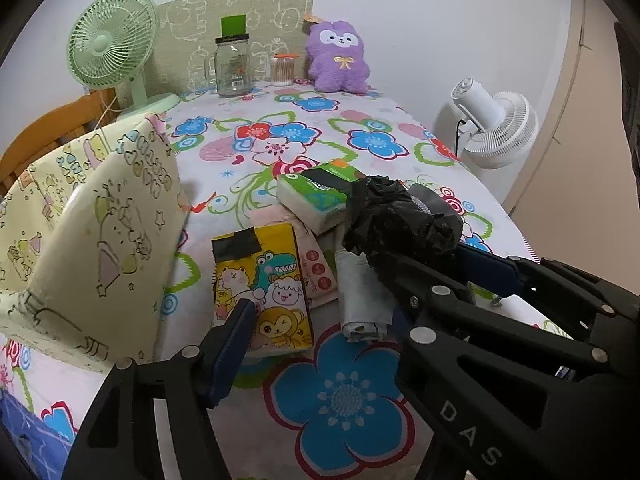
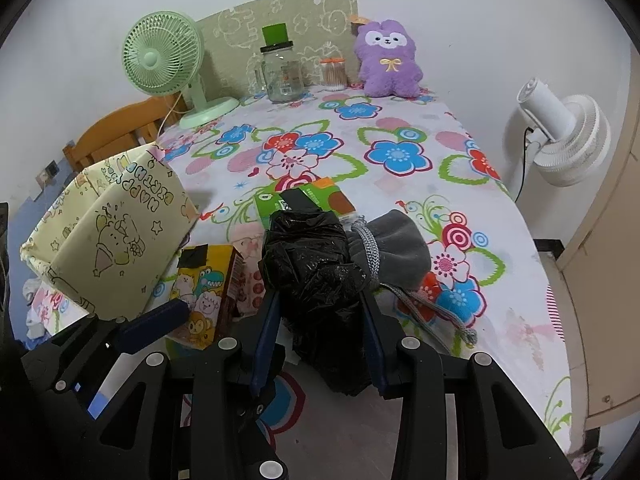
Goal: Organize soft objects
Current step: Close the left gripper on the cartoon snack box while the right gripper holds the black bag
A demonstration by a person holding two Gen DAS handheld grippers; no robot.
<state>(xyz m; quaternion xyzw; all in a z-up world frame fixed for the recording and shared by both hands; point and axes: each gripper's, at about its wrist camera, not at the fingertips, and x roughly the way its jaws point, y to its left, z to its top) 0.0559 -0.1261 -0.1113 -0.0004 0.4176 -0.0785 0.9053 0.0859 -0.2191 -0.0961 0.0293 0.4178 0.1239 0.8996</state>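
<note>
My right gripper (image 2: 320,340) is shut on a crumpled black plastic bag (image 2: 316,272), held just above the flowered tablecloth (image 2: 400,152). A grey drawstring pouch (image 2: 400,248) lies against the bag's right side. My left gripper (image 1: 316,316) stands open low over the pile. A yellow cartoon tissue pack (image 1: 264,292) and a pale folded bag (image 1: 360,296) lie between its fingers, the left pad at the pack's near corner. A green tissue pack (image 1: 316,196) rests behind, and a pink pack (image 1: 318,272) lies underneath. An open box wrapped in yellow paper (image 1: 100,240) stands at the left.
At the back of the table stand a purple plush (image 1: 338,58), a glass jar (image 1: 234,68), a cotton-swab tub (image 1: 284,70) and a green fan (image 1: 112,44). A white fan (image 1: 492,124) stands off the table's right edge. A wooden chair back (image 2: 120,132) is behind the box.
</note>
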